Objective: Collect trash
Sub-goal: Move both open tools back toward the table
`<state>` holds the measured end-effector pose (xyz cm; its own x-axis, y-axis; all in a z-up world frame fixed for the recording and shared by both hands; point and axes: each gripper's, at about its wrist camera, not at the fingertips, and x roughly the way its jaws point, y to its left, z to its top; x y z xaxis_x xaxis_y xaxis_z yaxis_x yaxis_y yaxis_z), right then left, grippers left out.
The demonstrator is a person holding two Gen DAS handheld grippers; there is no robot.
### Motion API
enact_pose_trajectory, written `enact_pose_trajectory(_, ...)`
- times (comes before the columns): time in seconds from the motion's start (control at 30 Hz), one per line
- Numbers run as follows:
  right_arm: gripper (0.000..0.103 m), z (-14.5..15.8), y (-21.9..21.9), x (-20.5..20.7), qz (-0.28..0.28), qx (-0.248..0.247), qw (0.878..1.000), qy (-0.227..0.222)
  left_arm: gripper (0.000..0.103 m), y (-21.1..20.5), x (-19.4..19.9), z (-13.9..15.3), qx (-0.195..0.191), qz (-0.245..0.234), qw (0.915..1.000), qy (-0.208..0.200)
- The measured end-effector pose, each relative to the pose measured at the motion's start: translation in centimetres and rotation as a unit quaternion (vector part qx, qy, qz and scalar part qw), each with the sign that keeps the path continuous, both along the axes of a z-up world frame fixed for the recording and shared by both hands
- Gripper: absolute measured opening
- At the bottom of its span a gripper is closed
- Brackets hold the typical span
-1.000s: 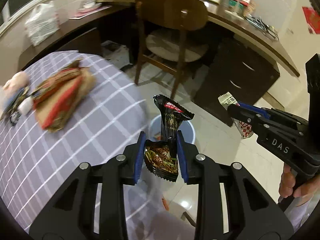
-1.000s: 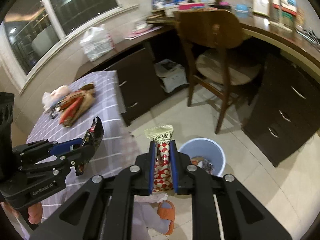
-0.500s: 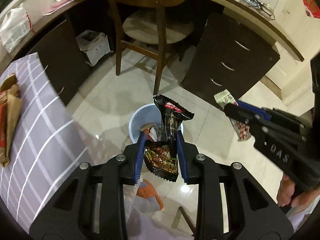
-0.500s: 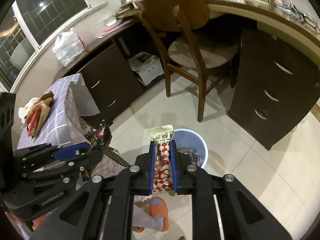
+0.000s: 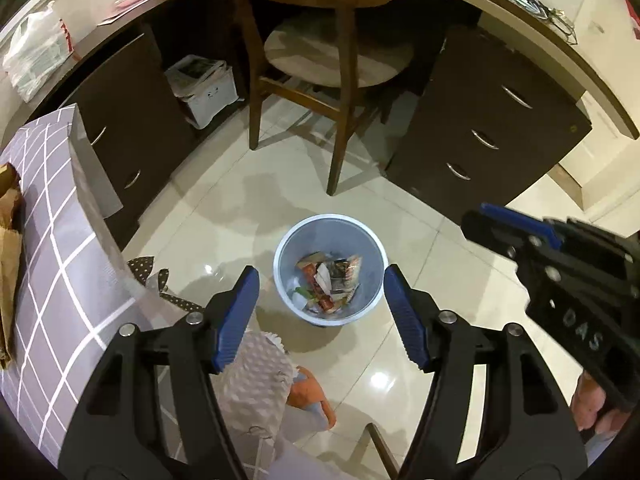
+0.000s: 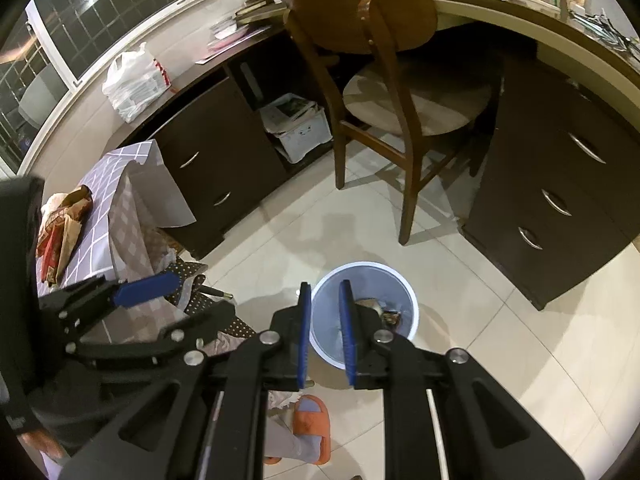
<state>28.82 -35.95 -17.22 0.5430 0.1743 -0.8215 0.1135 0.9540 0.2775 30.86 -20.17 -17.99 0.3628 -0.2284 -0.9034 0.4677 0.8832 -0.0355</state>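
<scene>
A pale blue trash bin [image 5: 288, 240] stands on the tiled floor and holds several wrappers [image 5: 328, 280]. My left gripper [image 5: 322, 316] hangs above it, wide open and empty. My right gripper [image 6: 324, 332] is above the bin's rim [image 6: 404, 280], its jaws slightly apart with nothing between them. In the left wrist view the right gripper [image 5: 496, 224] shows at the right edge, empty. In the right wrist view the left gripper [image 6: 148, 304] shows at the left, open.
A table with a grey checked cloth [image 5: 48, 248] at the left bears a brown paper bag [image 6: 64, 220]. A wooden chair [image 5: 332, 52] stands behind the bin, between dark drawer cabinets [image 5: 492, 136]. My foot in an orange slipper [image 6: 310, 420] is beside the bin.
Both grippers opened over the bin. The dark wrapper left the left gripper and the red-and-white wrapper left the right gripper; both are gone from the jaws.
</scene>
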Motion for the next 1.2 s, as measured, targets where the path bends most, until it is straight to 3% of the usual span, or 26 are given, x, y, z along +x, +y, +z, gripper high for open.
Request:
enact_pose_trajectory(0.23,0.016,-0.5,0.5,0.7,0.003,0.003,1.000,0.010,0.064,0.5,0.1,0.0,0.001,0.003,1.0000,0.001)
enact_pose_trajectory(0.4,0.059,-1.3,-0.2,0.3,-0.025,-0.006,0.999,0.031,0.064,1.1,0.2,0.0,-0.001,0.010,0.9999,0.007)
enact_pose_trajectory(0.43,0.061,-1.4,-0.5,0.1,-0.032,-0.003,0.999,0.032,0.064,1.2,0.1,0.0,-0.002,0.009,0.9999,0.009)
enact_pose_trajectory(0.57,0.062,-1.1,-1.1,-0.8,-0.049,-0.008,0.998,0.031,0.066,1.2,-0.4,0.3,-0.004,0.005,0.9999,0.008)
enact_pose_trajectory(0.87,0.064,1.6,-0.2,-2.5,-0.066,-0.071,0.995,0.000,0.075,2.0,-2.2,2.6,-0.017,0.002,0.9998,-0.013)
enact_pose_trajectory(1.2,0.066,4.9,2.6,-3.8,-0.048,-0.078,0.995,-0.038,0.079,5.3,-4.2,5.8,-0.039,0.028,0.9978,-0.045)
